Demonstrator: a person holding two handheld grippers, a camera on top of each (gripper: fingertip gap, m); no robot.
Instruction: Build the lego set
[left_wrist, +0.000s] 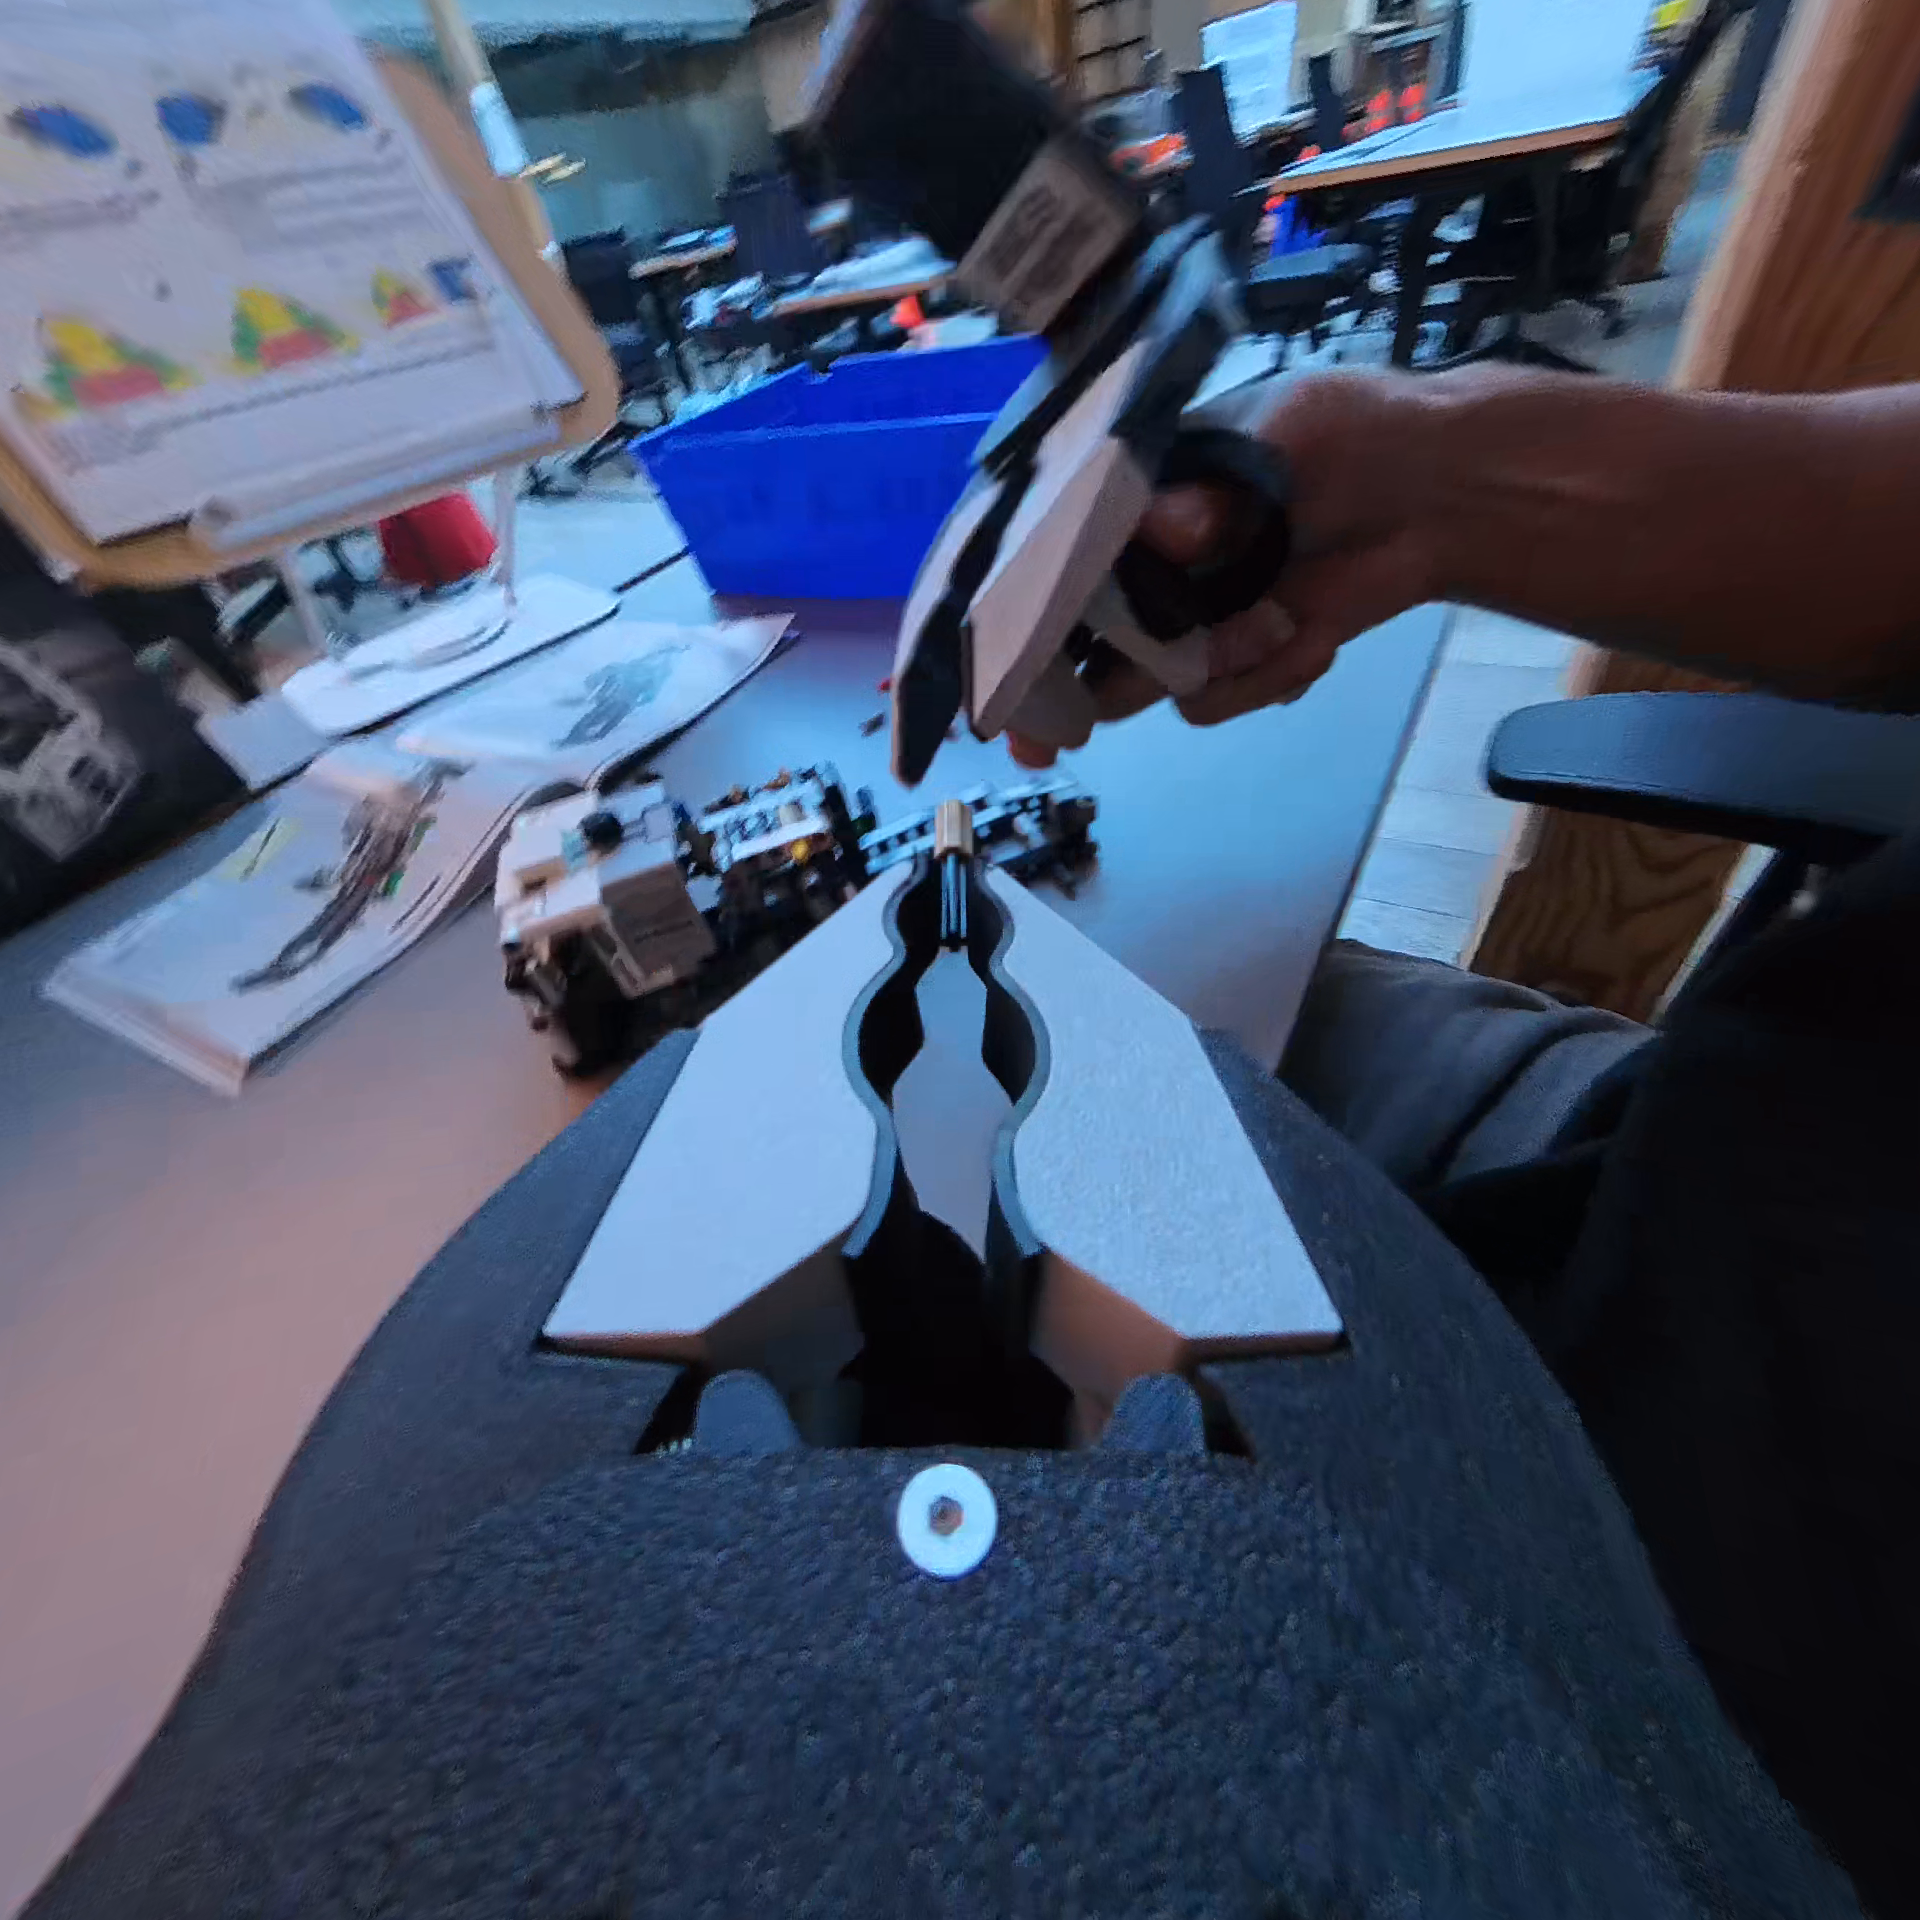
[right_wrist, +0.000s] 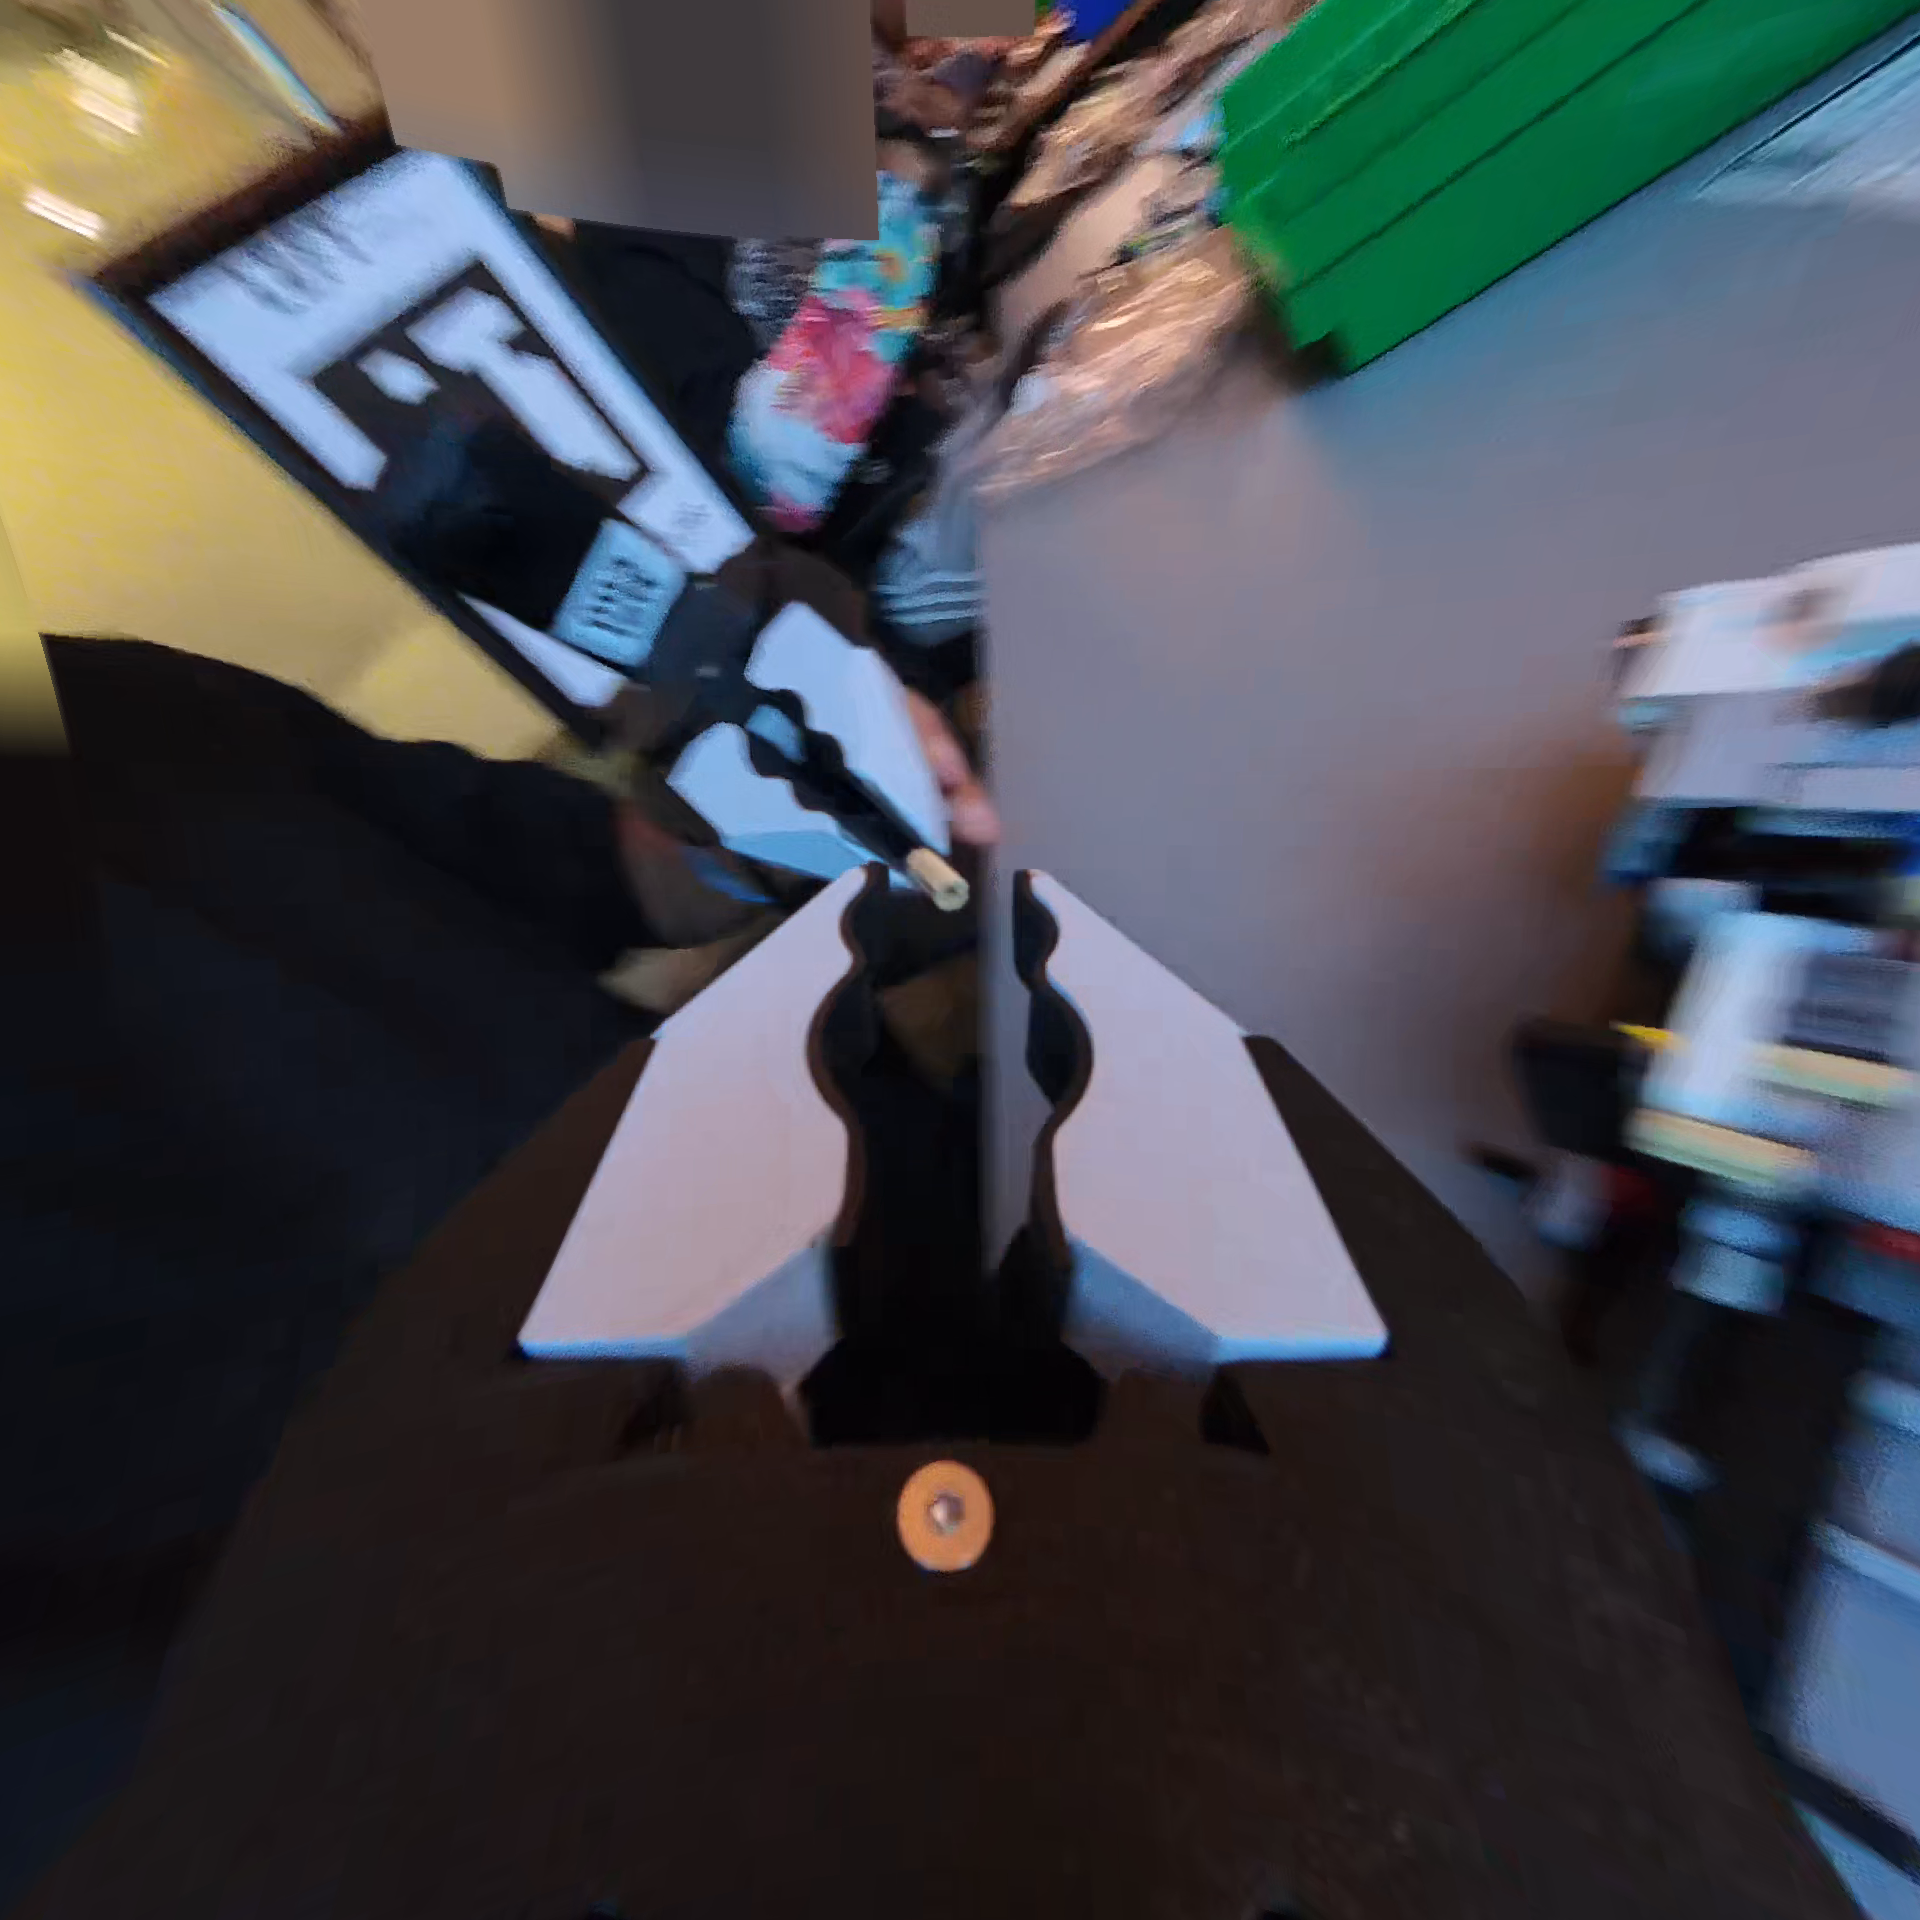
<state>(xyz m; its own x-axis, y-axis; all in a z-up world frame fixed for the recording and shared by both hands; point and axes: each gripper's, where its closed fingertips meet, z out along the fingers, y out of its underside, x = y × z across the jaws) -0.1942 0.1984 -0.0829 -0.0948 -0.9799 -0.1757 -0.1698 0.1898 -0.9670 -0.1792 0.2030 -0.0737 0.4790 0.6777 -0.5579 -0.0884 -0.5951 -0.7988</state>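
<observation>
My left gripper (left_wrist: 951, 883) is shut on a thin black axle with a small tan bush (left_wrist: 951, 831) on its end, held just above the table. Behind it lies the partly built grey and black lego vehicle (left_wrist: 644, 894) with its long chassis (left_wrist: 987, 821). My right gripper (left_wrist: 920, 753), held by a hand, tilts down just above the tan bush. In the blurred right wrist view my right gripper (right_wrist: 948, 883) is open and empty. The left gripper (right_wrist: 831, 769) shows there with the tan bush (right_wrist: 940, 888) close to my right fingertips. The lego vehicle (right_wrist: 1766, 935) is a blur at the right.
A blue bin (left_wrist: 831, 468) stands behind the model. Open instruction booklets (left_wrist: 312, 883) lie at the left under a stand holding a printed sheet (left_wrist: 260, 260). A chair armrest (left_wrist: 1683, 758) is at the right. A green bin (right_wrist: 1507, 156) sits on the grey table (right_wrist: 1351, 727). Left and right tips are no more than a few centimetres apart.
</observation>
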